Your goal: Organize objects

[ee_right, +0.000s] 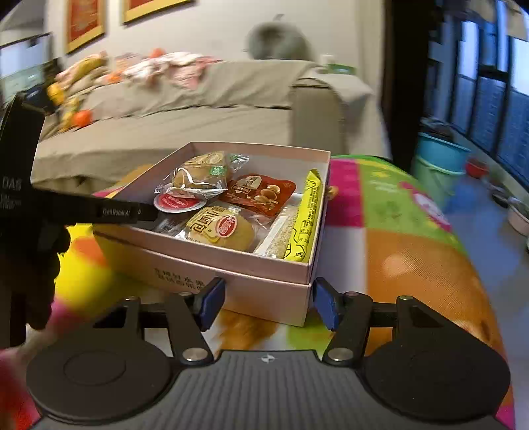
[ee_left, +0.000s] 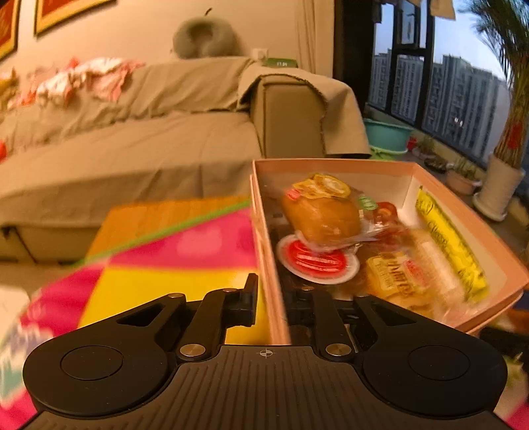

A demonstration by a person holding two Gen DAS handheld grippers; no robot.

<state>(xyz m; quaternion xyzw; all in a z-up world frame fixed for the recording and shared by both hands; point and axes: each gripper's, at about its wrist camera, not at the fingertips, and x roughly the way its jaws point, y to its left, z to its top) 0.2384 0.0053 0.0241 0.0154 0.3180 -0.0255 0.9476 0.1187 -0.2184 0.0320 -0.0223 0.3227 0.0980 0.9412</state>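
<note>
**Snack box gripped at its left wall**

The shallow pink cardboard box [ee_right: 231,264] sits on a bright patchwork mat [ee_right: 413,258] in front of the beige sofa [ee_right: 198,112]. The left gripper [ee_left: 269,297] has its fingers closed over the box's left wall, one inside, one outside. The right gripper [ee_right: 266,302] hangs wide apart just before the box's near corner, holding nothing. Inside lie wrapped buns [ee_right: 224,228], a round red-lidded cup [ee_right: 178,201] and a long yellow packet [ee_right: 305,218].

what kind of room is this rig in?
Most likely a home living room in a high-rise flat: a sofa draped in a grey-brown cloth cover, gold-framed red pictures on the wall, and a dark-framed window facing apartment towers.
</note>
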